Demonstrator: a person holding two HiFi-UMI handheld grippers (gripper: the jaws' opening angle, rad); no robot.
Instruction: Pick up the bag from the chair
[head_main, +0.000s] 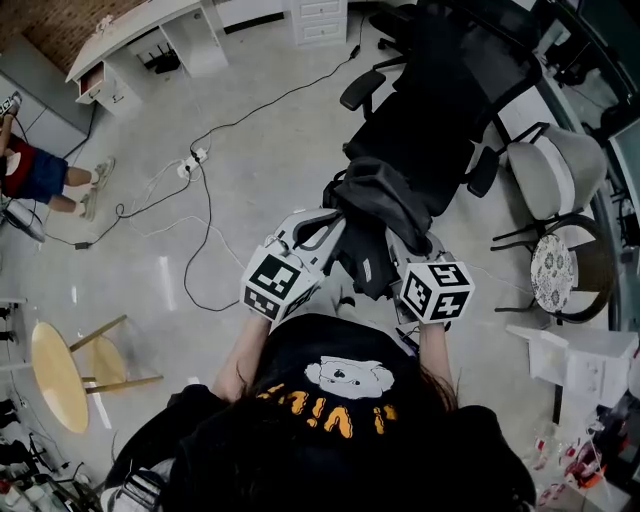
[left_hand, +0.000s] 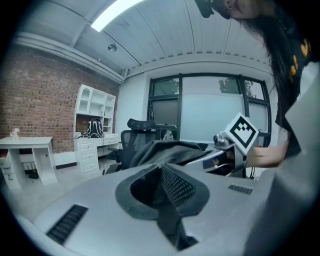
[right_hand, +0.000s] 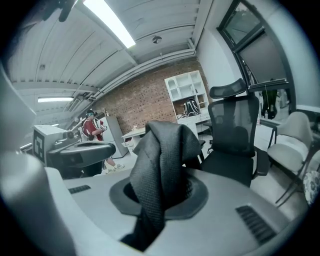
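1. Bag (head_main: 385, 212) position: the dark fabric bag hung between the two grippers, straight ahead of the person and on the near side of the black office chair (head_main: 445, 110). The chair's seat looked bare in the right gripper view (so the bag seemed clear of it).
2. The left gripper (head_main: 322, 238) had its jaws closed on a black mesh strap (left_hand: 172, 187) of the bag. The bag's body lay ahead of this gripper and to its right.
3. The right gripper (head_main: 405, 255) was clamped nearly shut on a thick fold of fabric (right_hand: 160, 160) from the bag. The fold stood up ahead of its jaws and draped over toward the left.
4. The bag's bulk ran across from one gripper to the other, and a lobe sagged between them toward the person.
5. Neither hand was plainly nearer, since both held the bag. In my judgement the coming move turned on drawing both hands away from the chair together and keeping them level.
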